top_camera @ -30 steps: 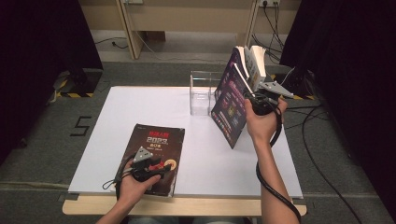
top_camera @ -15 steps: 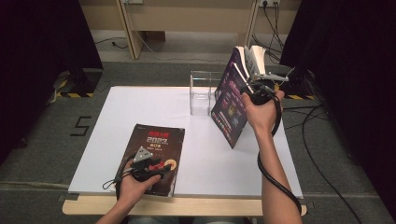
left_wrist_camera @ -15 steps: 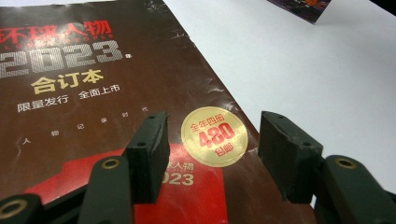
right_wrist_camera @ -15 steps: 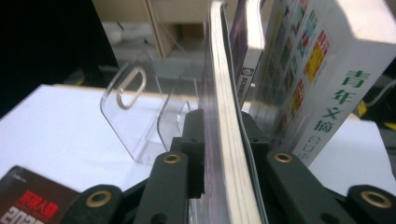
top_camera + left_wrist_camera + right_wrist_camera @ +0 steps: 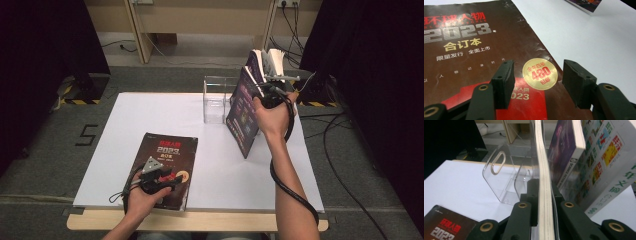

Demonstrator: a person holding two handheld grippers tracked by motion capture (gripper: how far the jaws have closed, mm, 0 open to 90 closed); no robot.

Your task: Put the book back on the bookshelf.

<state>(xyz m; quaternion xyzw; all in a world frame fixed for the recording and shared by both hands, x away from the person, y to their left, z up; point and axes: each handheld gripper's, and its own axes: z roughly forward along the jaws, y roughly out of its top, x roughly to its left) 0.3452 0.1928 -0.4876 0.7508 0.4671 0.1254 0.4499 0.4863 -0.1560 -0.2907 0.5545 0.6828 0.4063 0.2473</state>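
Item: right gripper (image 5: 267,86), raised at the far right of the counter (image 5: 150,115). Its fingers (image 5: 532,192) have just been closing and are now clenched on the fore-edge of a thin book (image 5: 544,190), whose cream page block runs straight up between them in the right gripper view. From the high view this book (image 5: 244,114) stands upright and slightly tilted, its dark purple cover facing left, its lower corner near or on the counter; contact there cannot be told.

Item: further books (image 5: 599,162), leaning just right of the gripped one; one shows a cover of small coloured squares.

Item: clear acrylic stand (image 5: 216,99), far centre, just left of the gripped book, with an oval slot (image 5: 498,163) in its side wall. It looks empty.

Item: left gripper (image 5: 159,176), near left, resting over the lower part of a dark brown magazine (image 5: 165,162) lying flat on the counter. Its fingers (image 5: 504,82) stand apart, released, straddling a gold round sticker (image 5: 540,74) without pinching the cover.

Step in hand, as judged: filing the upright book into the stand.

Next move, as judged: carry the book leftward, keep it vertical, line its lower edge with the stand's opening, lower it in, then release. The leaning books could topple once their neighbour leaves.
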